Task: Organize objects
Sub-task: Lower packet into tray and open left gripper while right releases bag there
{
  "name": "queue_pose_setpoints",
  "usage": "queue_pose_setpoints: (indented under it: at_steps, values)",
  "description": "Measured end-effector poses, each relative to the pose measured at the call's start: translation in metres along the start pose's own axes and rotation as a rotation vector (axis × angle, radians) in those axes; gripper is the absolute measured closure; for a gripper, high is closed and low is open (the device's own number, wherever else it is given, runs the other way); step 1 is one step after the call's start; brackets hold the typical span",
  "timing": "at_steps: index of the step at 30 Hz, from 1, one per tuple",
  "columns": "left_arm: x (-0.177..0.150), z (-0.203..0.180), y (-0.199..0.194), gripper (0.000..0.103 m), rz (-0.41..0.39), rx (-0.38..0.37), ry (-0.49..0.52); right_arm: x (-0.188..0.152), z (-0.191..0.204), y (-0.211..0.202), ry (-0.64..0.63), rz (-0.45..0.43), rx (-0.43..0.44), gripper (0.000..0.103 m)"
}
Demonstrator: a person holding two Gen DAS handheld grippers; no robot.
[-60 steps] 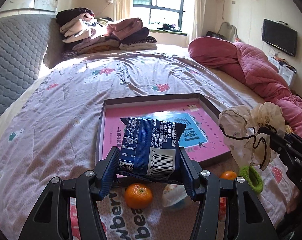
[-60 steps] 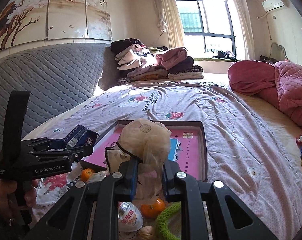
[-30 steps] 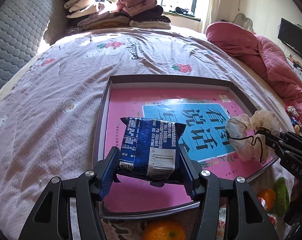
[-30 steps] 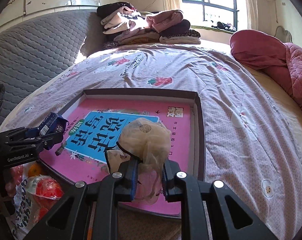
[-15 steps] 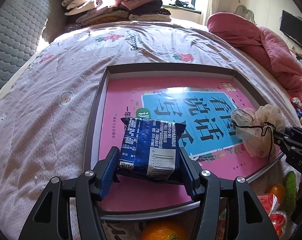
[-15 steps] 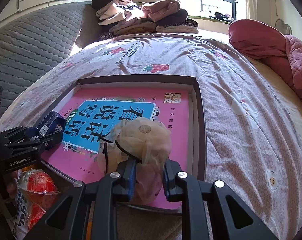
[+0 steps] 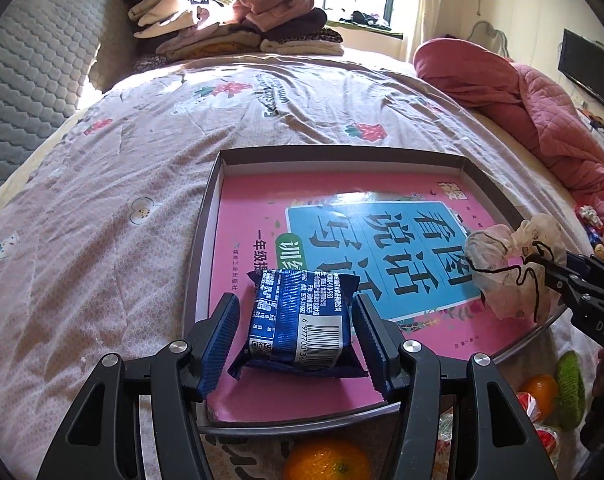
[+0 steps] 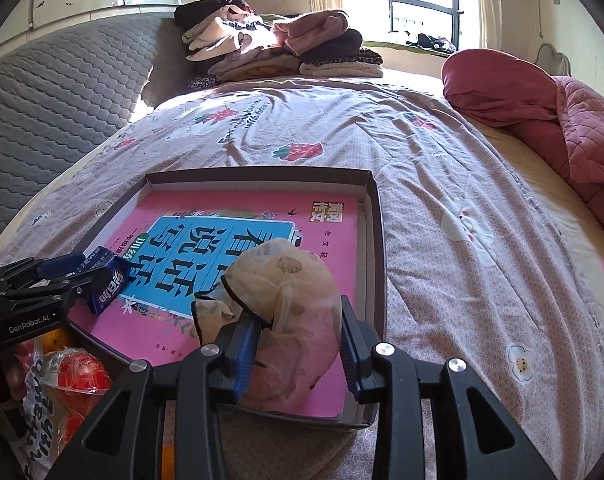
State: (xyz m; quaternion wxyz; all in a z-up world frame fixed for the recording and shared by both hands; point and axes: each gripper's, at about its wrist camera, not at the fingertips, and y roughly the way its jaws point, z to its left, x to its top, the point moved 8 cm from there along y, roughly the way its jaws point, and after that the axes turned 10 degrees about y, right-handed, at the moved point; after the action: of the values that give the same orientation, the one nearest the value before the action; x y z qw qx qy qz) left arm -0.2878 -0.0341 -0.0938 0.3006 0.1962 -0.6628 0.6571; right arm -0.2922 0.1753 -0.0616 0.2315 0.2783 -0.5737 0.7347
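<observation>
A shallow grey tray (image 7: 209,216) lined with a pink and blue book cover lies on the bed; it also shows in the right wrist view (image 8: 377,216). A blue snack packet (image 7: 302,318) lies in its near left part, between the spread fingers of my left gripper (image 7: 296,340), which is open. A cream drawstring pouch (image 8: 278,312) rests in the tray's near right corner, between the fingers of my right gripper (image 8: 298,352), which has opened and stands apart from it. The pouch (image 7: 509,268) also shows in the left wrist view.
An orange (image 7: 325,462), a second orange (image 7: 541,390), a green knitted ring (image 7: 571,388) and red wrapped snacks (image 8: 78,372) lie on a printed bag in front of the tray. Folded clothes (image 7: 230,24) are stacked at the bed's head. A pink quilt (image 7: 541,112) lies right.
Both grippers carried their items over the tray and lowered them. In the last half second both opened, letting go of the snack packet and the pouch, which now rest in the tray.
</observation>
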Motion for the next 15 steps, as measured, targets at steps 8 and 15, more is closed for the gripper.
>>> queue_pose_setpoints:
  at_steps: [8, 15]
  values:
    - [0.0009, -0.0041, -0.0048, 0.043, -0.006, -0.006, 0.007, 0.0038, -0.0008, -0.0017, -0.009, -0.006, -0.024, 0.057]
    - [0.0021, -0.0081, -0.0088, 0.042, -0.010, -0.013, 0.009, 0.0036, 0.0003, -0.0091, -0.007, 0.025, -0.004, 0.057]
